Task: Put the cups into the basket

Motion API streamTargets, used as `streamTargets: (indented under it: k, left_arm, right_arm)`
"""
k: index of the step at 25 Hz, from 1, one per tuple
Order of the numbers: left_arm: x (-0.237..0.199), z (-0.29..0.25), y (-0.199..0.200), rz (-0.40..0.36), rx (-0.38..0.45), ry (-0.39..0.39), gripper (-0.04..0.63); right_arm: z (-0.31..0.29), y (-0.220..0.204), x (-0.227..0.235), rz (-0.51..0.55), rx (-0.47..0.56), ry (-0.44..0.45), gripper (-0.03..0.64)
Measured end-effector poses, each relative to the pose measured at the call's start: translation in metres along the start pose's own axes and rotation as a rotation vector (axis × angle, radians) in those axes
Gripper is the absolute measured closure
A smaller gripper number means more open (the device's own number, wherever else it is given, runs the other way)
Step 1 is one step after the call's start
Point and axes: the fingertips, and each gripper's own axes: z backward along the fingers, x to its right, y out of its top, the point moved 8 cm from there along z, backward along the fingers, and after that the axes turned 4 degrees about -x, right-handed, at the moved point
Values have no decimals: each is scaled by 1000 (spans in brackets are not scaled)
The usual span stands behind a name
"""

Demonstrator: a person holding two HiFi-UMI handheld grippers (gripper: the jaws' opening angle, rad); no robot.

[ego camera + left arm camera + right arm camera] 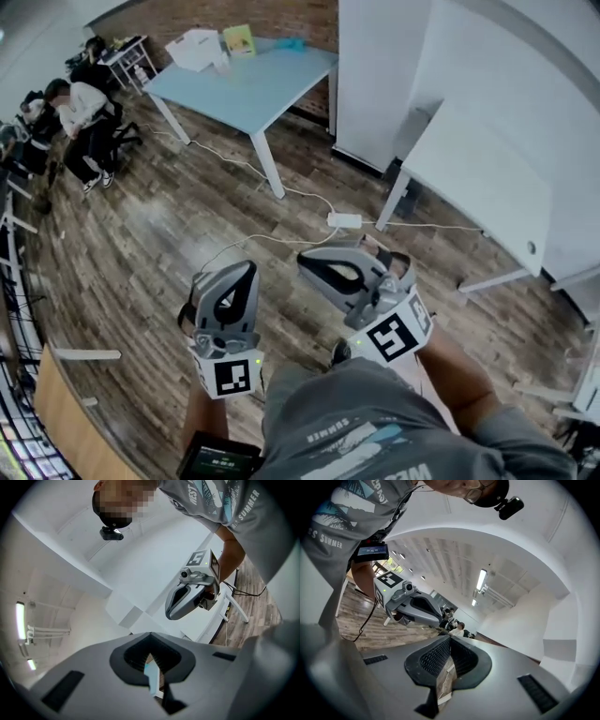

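left grey gripper (244,274): jaws drawn together, nothing between | right grey gripper (312,263): jaws together too, empty | both were held side by side above brown wood-plank floor (169,234) | cups and basket showed in no view

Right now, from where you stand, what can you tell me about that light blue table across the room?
The light blue table stands across the room on the wooden floor, close to a brick wall. Its top is flat, smooth and rectangular, and it rests on slanted white legs. Most of the top is bare. At its far end lie a white box, a yellow-green card and something teal too small to identify. A white cable runs along the floor past the nearest leg.
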Motion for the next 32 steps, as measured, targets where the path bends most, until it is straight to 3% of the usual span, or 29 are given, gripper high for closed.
streamTargets:
  k: [7,15,25,32]
  left_arm:
    - [-21,-22,-29,21,0,20,594]
    - [-63,-58,-61,15,99,-36,595]
    - [-108,-64,-121,24,125,-71,595]
    - [-118,-94,-138,28,112,-63,595]
  right_arm:
    - [-37,-11,16,6,-20,25,603]
    - [-76,-11,43,13,-67,-66,603]
    - [-146,-11,47,-2,-101,-120,603]
    - [-168,-30,70,-6,-92,-93,603]
